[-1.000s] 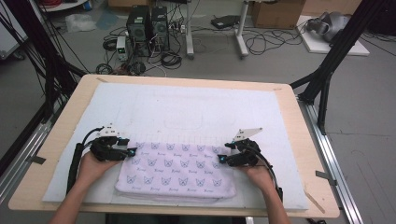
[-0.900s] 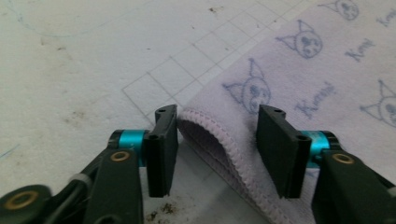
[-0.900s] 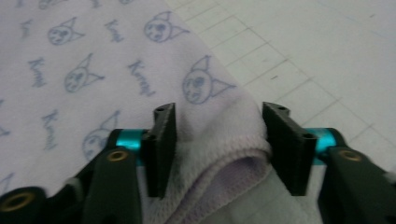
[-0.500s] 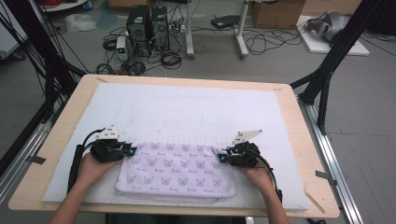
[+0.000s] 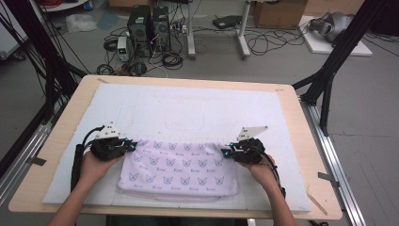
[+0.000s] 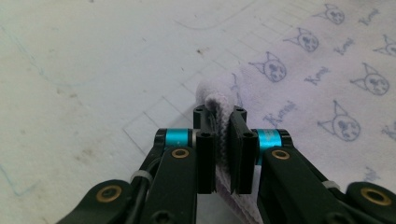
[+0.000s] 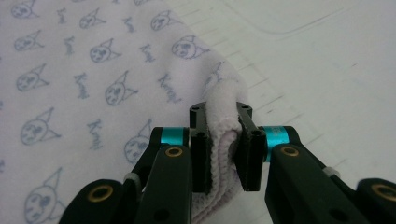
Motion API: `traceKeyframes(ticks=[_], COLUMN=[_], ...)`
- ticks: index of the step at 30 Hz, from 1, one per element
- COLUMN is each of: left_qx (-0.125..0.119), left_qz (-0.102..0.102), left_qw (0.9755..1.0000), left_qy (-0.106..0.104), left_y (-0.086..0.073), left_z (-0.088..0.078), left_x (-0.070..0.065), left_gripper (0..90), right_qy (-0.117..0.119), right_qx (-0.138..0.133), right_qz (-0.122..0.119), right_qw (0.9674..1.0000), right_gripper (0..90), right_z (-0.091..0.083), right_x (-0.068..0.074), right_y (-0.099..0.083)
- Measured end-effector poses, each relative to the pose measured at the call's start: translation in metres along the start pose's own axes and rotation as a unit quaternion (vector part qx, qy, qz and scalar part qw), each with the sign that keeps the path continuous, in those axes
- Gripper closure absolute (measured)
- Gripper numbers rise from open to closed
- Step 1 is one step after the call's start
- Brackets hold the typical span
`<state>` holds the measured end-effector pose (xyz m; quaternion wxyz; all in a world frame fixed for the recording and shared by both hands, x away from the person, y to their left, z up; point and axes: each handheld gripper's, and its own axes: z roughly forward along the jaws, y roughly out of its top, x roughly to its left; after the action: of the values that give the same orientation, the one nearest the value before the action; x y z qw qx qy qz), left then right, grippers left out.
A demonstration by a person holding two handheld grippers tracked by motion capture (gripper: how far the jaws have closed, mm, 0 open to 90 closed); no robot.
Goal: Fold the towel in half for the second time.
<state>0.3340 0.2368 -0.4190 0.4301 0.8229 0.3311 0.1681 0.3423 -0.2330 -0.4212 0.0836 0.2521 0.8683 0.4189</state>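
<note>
A folded cloth (image 5: pixel 179 168), pale lilac with a print of cat heads and small words, lies flat on the white mat (image 5: pixel 197 110) that covers the wooden table (image 5: pixel 310 141), near the mat's near edge and about midway between its left and right edges. Its far edge runs level with the two grippers; its near edge stops a little short of the mat's near edge.

The left gripper (image 5: pixel 133 145) is at the cloth's far left corner, held by the left hand (image 5: pixel 96 165). In the left gripper view its jaws have just been closing and are clenched on the thick folded edge of the cloth (image 6: pixel 299 88), which bunches up between the pads (image 6: pixel 206 158) and sticks out a little past their tips.

The right gripper (image 5: pixel 225 152) is at the cloth's far right corner, held by the right hand (image 5: pixel 259 169). In the right gripper view its jaws have likewise just been closing and grip the folded corner of the cloth (image 7: pixel 93 79), several layers squeezed between the pads (image 7: pixel 247 158) with a rounded bulge above them.

Both corners look pinched but barely raised off the mat; the rest of the cloth lies smooth
</note>
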Motion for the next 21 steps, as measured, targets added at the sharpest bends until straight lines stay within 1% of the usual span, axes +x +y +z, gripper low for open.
traceKeyframes(ticks=[2, 3, 5, 6, 8, 9, 11, 13, 14, 15, 16, 17, 18, 19, 20, 21], left_qx=[-0.010, -0.016, -0.022, -0.018, -0.017, -0.017, -0.016, -0.022, -0.024, -0.026, -0.023, -0.016, -0.010, 0.002, 0.012, 0.016], left_qz=[-0.002, 0.000, 0.001, 0.001, -0.005, -0.005, -0.004, 0.000, -0.004, -0.010, -0.016, -0.023, -0.029, -0.037, -0.043, -0.047], left_qw=[0.9999, 0.9997, 0.9994, 0.9994, 0.9992, 0.9990, 0.9984, 0.9975, 0.9972, 0.9972, 0.9969, 0.9959, 0.9953, 0.9943, 0.9936, 0.9938], left_qy=[0.010, 0.021, 0.028, 0.030, 0.037, 0.041, 0.054, 0.067, 0.071, 0.070, 0.074, 0.086, 0.092, 0.100, 0.104, 0.100], left_y=[0.006, 0.014, 0.025, 0.031, 0.043, 0.048, 0.064, 0.078, 0.087, 0.092, 0.095, 0.096, 0.095, 0.092, 0.089, 0.085], left_z=[0.001, 0.003, 0.008, 0.011, 0.016, 0.018, 0.024, 0.028, 0.032, 0.035, 0.039, 0.043, 0.045, 0.047, 0.048, 0.048], left_x=[0.002, 0.006, 0.011, 0.016, 0.026, 0.030, 0.041, 0.049, 0.057, 0.064, 0.071, 0.077, 0.080, 0.084, 0.087, 0.088], left_gripper=[82.8, 82.8, 82.8, 82.8, 82.8, 82.9, 82.9, 83.0, 83.0, 82.5, 79.0, 71.9, 65.6, 62.1, 58.0, 55.4], right_qy=[-0.013, -0.016, -0.035, -0.045, -0.055, -0.058, -0.064, -0.076, -0.081, -0.090, -0.097, -0.105, -0.099, -0.092, -0.092, -0.090], right_qx=[-0.003, -0.003, -0.005, -0.011, -0.016, -0.015, -0.009, -0.005, -0.008, -0.015, -0.022, -0.027, -0.032, -0.032, -0.029, -0.022], right_qz=[-0.005, -0.007, 0.004, 0.005, 0.007, 0.008, 0.012, 0.010, 0.008, 0.011, 0.009, 0.016, 0.034, 0.049, 0.062, 0.072], right_qw=[0.9999, 0.9999, 0.9994, 0.9989, 0.9983, 0.9981, 0.9978, 0.9970, 0.9966, 0.9958, 0.9950, 0.9940, 0.9940, 0.9941, 0.9934, 0.9931], right_gripper=[78.5, 78.5, 78.3, 78.3, 78.3, 78.4, 78.4, 78.4, 78.3, 77.3, 71.3, 61.3, 55.0, 52.0, 48.9, 46.0], right_z=[-0.003, -0.003, -0.007, -0.008, -0.010, -0.009, -0.007, -0.004, -0.004, -0.003, -0.001, 0.002, 0.006, 0.010, 0.015, 0.018], right_x=[-0.007, -0.010, -0.022, -0.028, -0.040, -0.046, -0.058, -0.068, -0.071, -0.079, -0.084, -0.090, -0.097, -0.102, -0.107, -0.109], right_y=[0.009, 0.011, 0.023, 0.028, 0.039, 0.045, 0.057, 0.070, 0.075, 0.083, 0.088, 0.091, 0.092, 0.092, 0.089, 0.085])
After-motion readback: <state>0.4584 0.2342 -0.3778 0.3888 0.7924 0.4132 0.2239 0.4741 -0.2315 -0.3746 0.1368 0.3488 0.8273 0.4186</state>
